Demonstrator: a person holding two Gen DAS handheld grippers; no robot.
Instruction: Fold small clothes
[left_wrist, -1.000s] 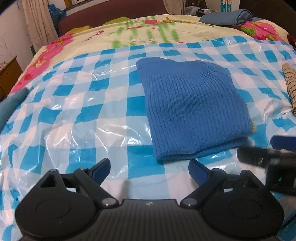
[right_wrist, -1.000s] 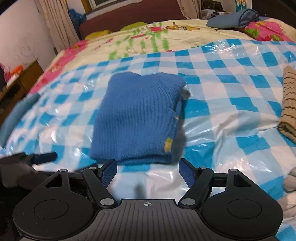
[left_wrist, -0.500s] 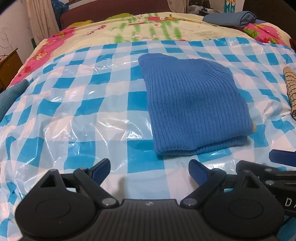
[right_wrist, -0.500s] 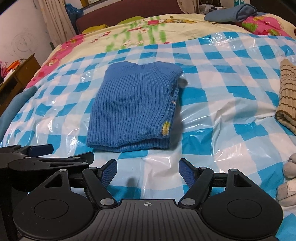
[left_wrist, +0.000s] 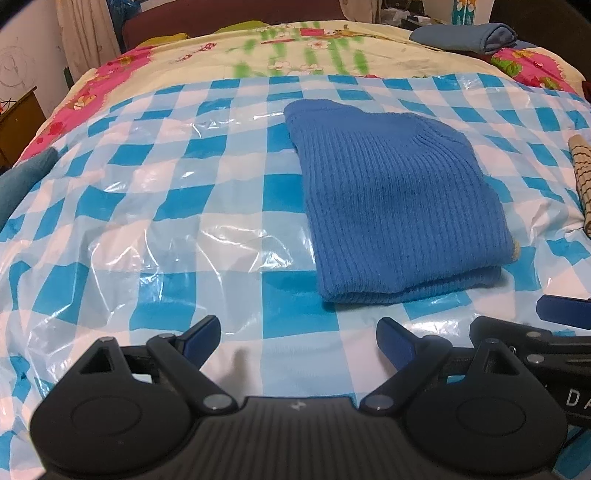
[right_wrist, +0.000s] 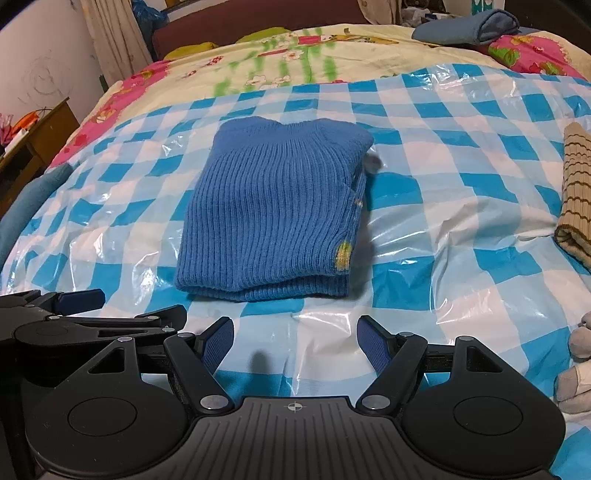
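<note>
Here, in the left wrist view, the left gripper (left_wrist: 298, 338) hangs with jaws spread wide and empty; the folded blue knit sweater (left_wrist: 395, 206) lies ahead and to its right on the checked plastic sheet (left_wrist: 177, 206). From the right wrist, the right gripper (right_wrist: 295, 341) is likewise wide apart, holding nothing, the sweater (right_wrist: 273, 218) just ahead, slightly left.

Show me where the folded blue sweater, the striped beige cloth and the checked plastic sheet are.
folded blue sweater (right_wrist: 269, 218): right wrist view, middle of its ribbed top layer.
striped beige cloth (right_wrist: 576, 199): right wrist view, its striped top face at the right edge.
checked plastic sheet (left_wrist: 177, 206): left wrist view, bare wrinkled patch left of the sweater.
</note>
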